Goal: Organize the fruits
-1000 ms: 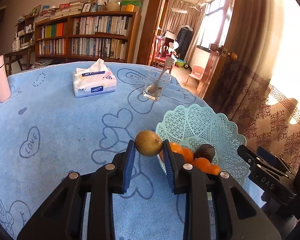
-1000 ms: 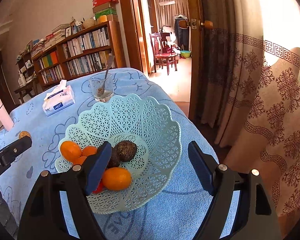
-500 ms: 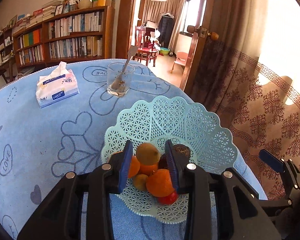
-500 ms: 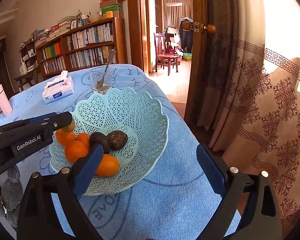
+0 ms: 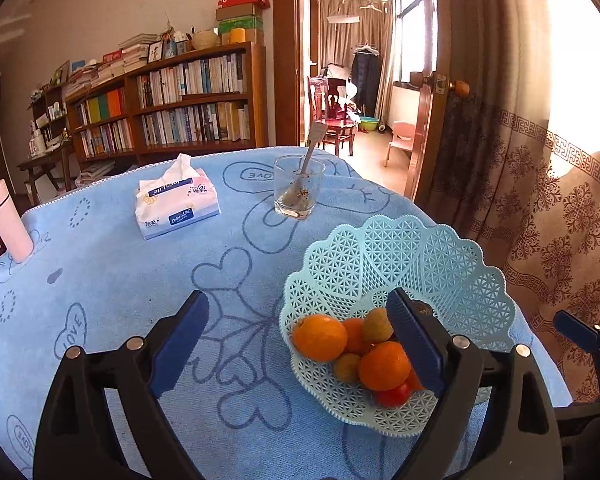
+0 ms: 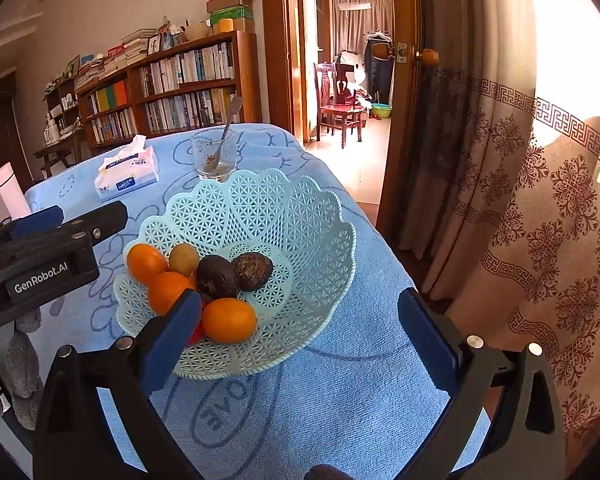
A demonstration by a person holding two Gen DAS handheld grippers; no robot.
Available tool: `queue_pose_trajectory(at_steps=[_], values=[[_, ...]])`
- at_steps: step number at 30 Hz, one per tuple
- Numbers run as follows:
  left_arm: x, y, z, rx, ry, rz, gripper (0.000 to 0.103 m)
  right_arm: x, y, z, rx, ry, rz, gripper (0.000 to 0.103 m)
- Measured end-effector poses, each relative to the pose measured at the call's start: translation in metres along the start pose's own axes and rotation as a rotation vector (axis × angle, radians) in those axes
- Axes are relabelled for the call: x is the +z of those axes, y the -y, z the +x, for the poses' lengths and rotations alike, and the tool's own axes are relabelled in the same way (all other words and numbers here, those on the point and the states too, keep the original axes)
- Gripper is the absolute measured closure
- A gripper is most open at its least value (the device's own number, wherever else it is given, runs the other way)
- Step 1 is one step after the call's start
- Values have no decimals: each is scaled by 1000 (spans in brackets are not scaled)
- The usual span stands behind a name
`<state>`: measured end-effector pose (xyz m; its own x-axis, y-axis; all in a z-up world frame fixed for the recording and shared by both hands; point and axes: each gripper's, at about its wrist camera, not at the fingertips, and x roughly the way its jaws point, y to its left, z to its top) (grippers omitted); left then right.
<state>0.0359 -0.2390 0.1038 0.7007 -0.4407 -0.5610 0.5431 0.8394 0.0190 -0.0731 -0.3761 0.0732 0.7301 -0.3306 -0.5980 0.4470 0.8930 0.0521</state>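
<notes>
The left gripper (image 5: 298,346) is hanging over the near rim of the pale blue lattice fruit basket (image 5: 400,256), its jaws opening wide with nothing clamped between them. A small yellow-brown fruit (image 5: 377,324) is lying free in the basket among the oranges (image 5: 320,338), just beside the right blue pad. The right gripper (image 6: 300,328) is also spreading its jaws (empty as well), framing the basket's front edge and the blue towel tablecloth (image 6: 340,400). Two dark wrinkled passion fruits (image 6: 236,274) are sitting touching at the basket's middle. Behind the basket, a drinking glass with a spoon (image 5: 299,188) and a tissue pack (image 5: 176,200) are resting on the cloth.
</notes>
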Motion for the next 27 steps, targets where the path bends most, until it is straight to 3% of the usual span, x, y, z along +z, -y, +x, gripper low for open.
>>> queue_pose_trajectory(at_steps=[8,15,27], values=[[-16,-14,-26,109,50,37,13,-5,-9,-5,126,-6,42,3],[-31,-25,-41,145,47,52,11,-11,-31,-15,2,55,-54,3],[-47,-32,-40,231,39,103,11,-22,-49,-9,-81,39,-137,3]])
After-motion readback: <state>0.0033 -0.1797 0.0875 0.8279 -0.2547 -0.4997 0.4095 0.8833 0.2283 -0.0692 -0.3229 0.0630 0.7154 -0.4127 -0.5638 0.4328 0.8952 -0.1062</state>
